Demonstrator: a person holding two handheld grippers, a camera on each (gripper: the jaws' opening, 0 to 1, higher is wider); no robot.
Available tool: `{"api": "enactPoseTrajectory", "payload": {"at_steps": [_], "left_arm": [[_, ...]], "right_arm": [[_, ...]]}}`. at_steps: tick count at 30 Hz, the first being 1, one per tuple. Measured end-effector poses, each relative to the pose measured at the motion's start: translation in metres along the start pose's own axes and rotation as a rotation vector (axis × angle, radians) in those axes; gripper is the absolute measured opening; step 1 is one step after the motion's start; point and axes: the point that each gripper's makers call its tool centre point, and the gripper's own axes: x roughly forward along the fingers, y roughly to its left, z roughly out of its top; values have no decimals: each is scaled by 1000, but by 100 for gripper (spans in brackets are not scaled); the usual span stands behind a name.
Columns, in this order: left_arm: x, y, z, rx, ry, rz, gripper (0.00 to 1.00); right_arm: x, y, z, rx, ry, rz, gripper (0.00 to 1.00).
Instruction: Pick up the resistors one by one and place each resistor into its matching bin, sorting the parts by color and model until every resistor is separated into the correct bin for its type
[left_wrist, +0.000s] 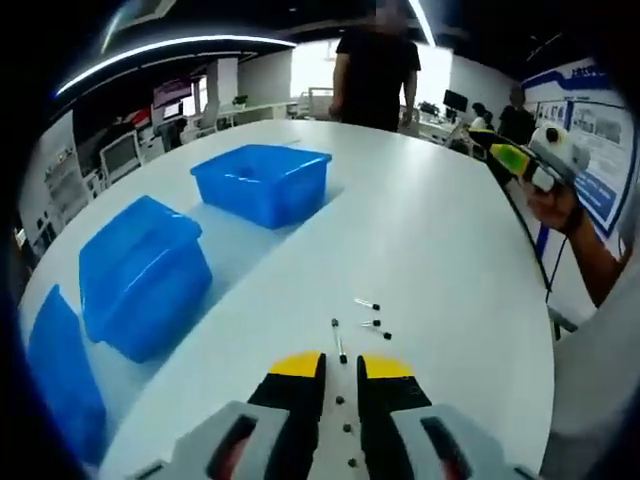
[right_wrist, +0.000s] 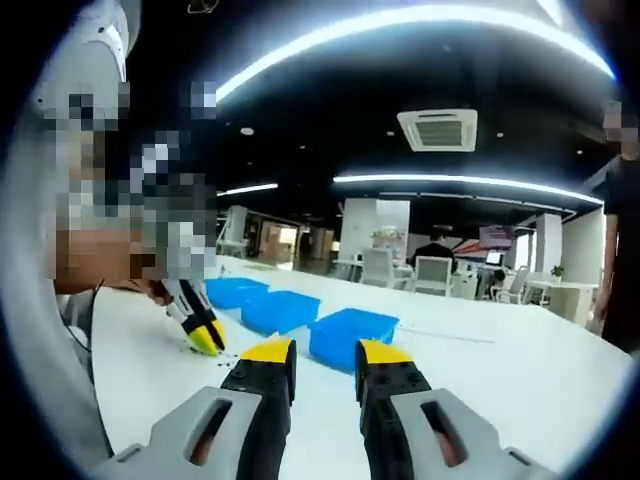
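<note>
Between my left gripper (left_wrist: 340, 375), jaws apart and low over the white table (left_wrist: 440, 230), lies one resistor (left_wrist: 340, 340) with others (left_wrist: 372, 318) just beyond, ready to be picked for the blue bins (left_wrist: 262, 182), while my right gripper (right_wrist: 325, 365) hangs raised, apart, holding nothing.

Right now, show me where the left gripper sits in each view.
Left gripper view: the left gripper rises from the bottom centre, its yellow-tipped fingers just short of the resistors.
Right gripper view: it is left of centre, yellow tips pointing down.
Shared landmark: the row of blue bins.
</note>
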Motion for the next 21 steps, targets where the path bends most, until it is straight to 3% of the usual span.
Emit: {"api": "enactPoseTrajectory", "payload": {"at_steps": [6, 8, 15, 18, 21], "left_arm": [[1, -2, 2, 54, 34, 33, 13], [2, -11, 1, 103, 46, -3, 5], [0, -10, 1, 121, 75, 20, 5], [-1, -16, 5, 110, 55, -6, 5], [-5, -21, 17, 99, -3, -34, 5]], "right_arm": [[-1, -6, -4, -21, 17, -2, 26], [0, -6, -5, -19, 19, 0, 26], [3, -1, -8, -7, 15, 21, 26], [3, 1, -9, -6, 15, 27, 25], [3, 0, -12, 1, 17, 28, 25]]}}
